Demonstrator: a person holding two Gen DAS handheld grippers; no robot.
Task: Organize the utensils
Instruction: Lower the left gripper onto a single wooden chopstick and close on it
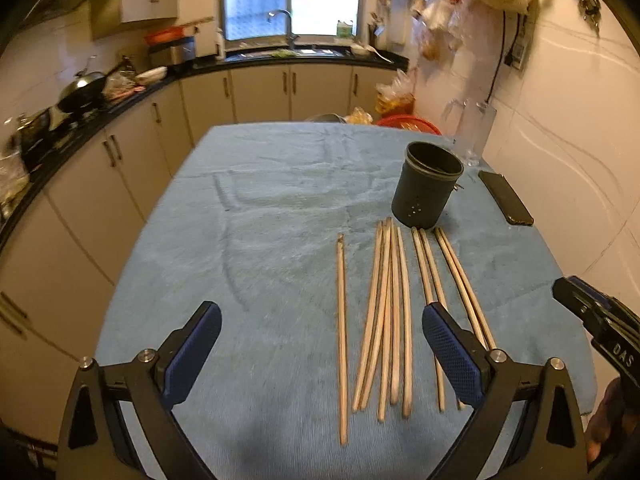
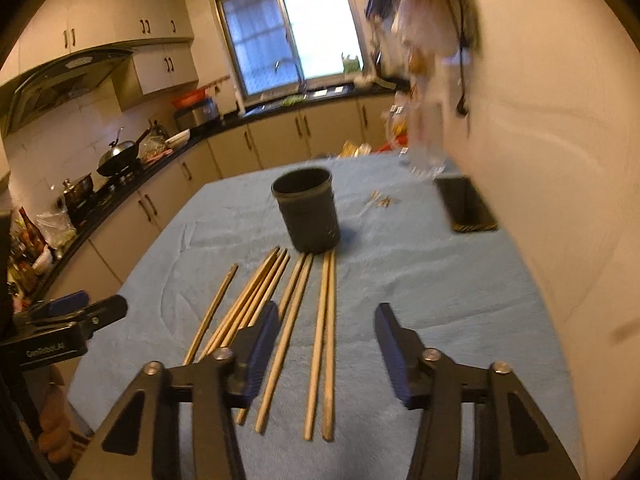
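Several wooden chopsticks lie side by side on the blue cloth-covered table, also in the right wrist view. One chopstick lies apart to the left. A dark cylindrical holder stands upright just beyond them, also seen from the right. My left gripper is open and empty above the chopsticks' near ends. My right gripper is open and empty over the rightmost pair; it shows at the right edge of the left wrist view.
A black phone lies at the table's right edge near the wall, also in the right wrist view. A clear glass pitcher stands behind the holder. Small bits lie on the cloth. Kitchen counters run along the left and back.
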